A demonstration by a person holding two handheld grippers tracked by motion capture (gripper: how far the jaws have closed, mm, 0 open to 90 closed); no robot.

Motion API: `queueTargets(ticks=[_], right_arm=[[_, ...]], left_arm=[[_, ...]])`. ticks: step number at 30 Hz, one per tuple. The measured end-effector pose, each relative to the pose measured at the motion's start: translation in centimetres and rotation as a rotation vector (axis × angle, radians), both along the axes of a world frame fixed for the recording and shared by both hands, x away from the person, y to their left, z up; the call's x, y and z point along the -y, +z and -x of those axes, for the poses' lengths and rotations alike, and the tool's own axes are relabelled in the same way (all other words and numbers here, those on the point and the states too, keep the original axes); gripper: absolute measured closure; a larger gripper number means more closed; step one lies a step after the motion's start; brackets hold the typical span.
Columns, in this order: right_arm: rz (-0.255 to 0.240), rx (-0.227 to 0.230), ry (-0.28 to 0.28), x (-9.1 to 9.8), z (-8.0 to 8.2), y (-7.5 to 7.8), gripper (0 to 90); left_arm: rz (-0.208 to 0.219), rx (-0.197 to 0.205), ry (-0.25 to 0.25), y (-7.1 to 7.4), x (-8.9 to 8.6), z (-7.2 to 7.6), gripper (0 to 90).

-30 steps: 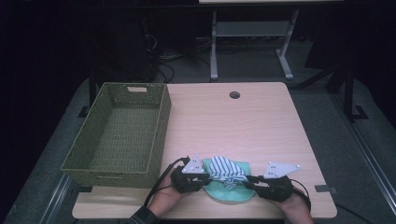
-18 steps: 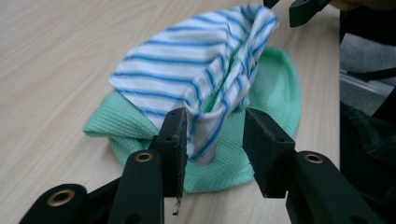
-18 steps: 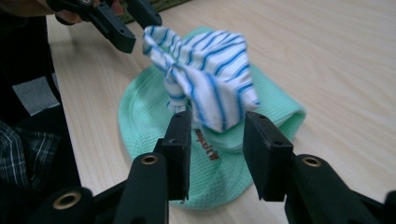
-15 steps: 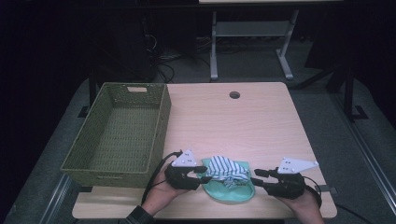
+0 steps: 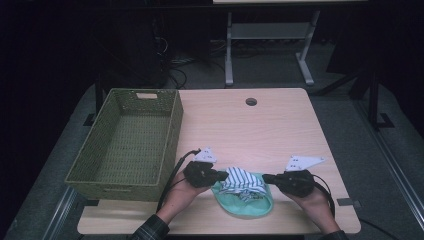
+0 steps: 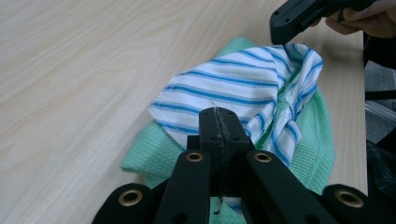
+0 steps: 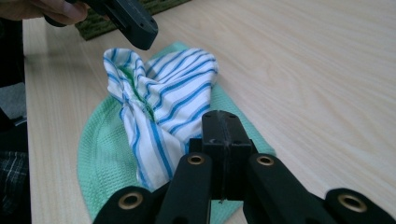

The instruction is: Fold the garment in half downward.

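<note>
no writing reads anywhere. one striped cloth (image 5: 242,179) lies on one green cloth (image 5: 245,206) at the bench's (image 5: 250,130) lower centre. left gripper (image 5: 223,175) and right gripper (image 5: 266,178) fingers just closed, pressed together, empty. one basket (image 5: 125,142) left.

A: High view was dim, room beyond the tabletop (image 5: 280,125) nearly black, the wood lit from overhead. Soft and grainy overall.

B: Shadows?

A: Faint ones, under the basket (image 5: 125,145) by the left edge and under the cloth (image 5: 245,192) near the front edge. No glare.

B: Gripper views?

A: Brighter, even light, wood grain crisp. Nearest black jaws at the bottom were slightly soft; far corners went dark and blurred.
</note>
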State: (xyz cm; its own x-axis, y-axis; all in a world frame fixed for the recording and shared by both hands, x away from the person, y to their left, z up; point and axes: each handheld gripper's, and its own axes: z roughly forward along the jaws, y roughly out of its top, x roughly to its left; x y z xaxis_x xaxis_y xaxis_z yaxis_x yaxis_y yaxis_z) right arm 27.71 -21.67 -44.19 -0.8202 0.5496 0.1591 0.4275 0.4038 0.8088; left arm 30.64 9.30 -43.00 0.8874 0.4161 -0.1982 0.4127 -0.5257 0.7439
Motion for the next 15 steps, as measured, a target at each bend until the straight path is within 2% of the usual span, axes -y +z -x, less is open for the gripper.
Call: queueTargets(ticks=[5,11,15], right_arm=[[0.003,-0.016,0.039,-0.7,0.5,-0.3,89.5],[0.021,-0.038,0.079,-1.2,1.6,-1.0,89.6],[0.045,-0.053,0.095,-1.4,2.2,-1.4,89.5]], left_arm=[[0.000,0.011,-0.030,-0.2,0.6,0.9,89.5],[-0.033,-0.008,-0.063,-1.2,0.9,1.9,89.5],[-0.061,-0.004,-0.072,-1.7,1.0,2.1,89.4]])
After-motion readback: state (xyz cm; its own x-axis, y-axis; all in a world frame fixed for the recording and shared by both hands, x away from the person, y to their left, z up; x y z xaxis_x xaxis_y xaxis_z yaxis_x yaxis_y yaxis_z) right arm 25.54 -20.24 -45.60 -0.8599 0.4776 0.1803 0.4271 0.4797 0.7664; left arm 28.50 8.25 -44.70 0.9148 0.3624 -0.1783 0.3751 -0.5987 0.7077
